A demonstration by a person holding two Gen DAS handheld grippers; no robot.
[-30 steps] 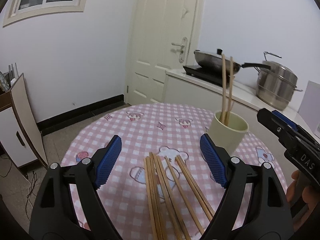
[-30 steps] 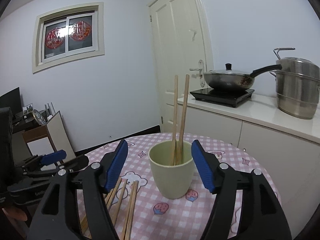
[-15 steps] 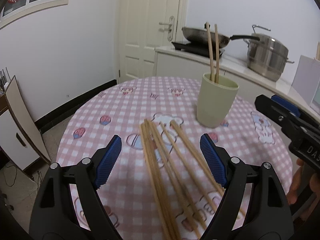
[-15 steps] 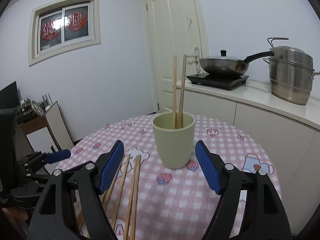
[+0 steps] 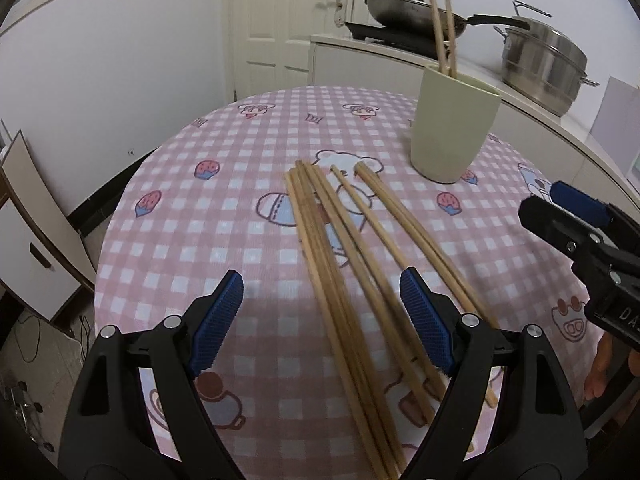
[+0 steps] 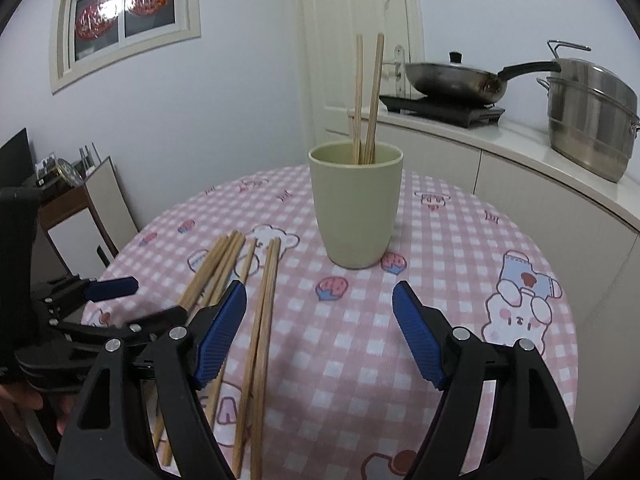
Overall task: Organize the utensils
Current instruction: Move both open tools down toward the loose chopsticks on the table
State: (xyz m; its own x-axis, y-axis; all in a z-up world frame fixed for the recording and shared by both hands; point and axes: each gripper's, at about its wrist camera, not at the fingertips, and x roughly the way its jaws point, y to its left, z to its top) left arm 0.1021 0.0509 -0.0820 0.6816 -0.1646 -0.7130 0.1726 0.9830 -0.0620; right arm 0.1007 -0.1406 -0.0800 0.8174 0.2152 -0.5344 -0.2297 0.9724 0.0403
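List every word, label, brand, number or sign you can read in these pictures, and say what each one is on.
"DA", cut off by the picture's edge: white letters on the black body of the right tool, seen from the left wrist view.
Red paper decorations on the window: any characters too blurred to read.
Pink checked tablecloth: cartoon pictures only, no readable words.
Green cup: no text.

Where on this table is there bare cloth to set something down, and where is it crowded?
Free: the cloth left of the loose chopsticks out to the table edge, and the near-right cloth beside the cup in the right wrist view. Crowded: the centre strip under the chopsticks, running up to the cup, with both open claws hovering over it.
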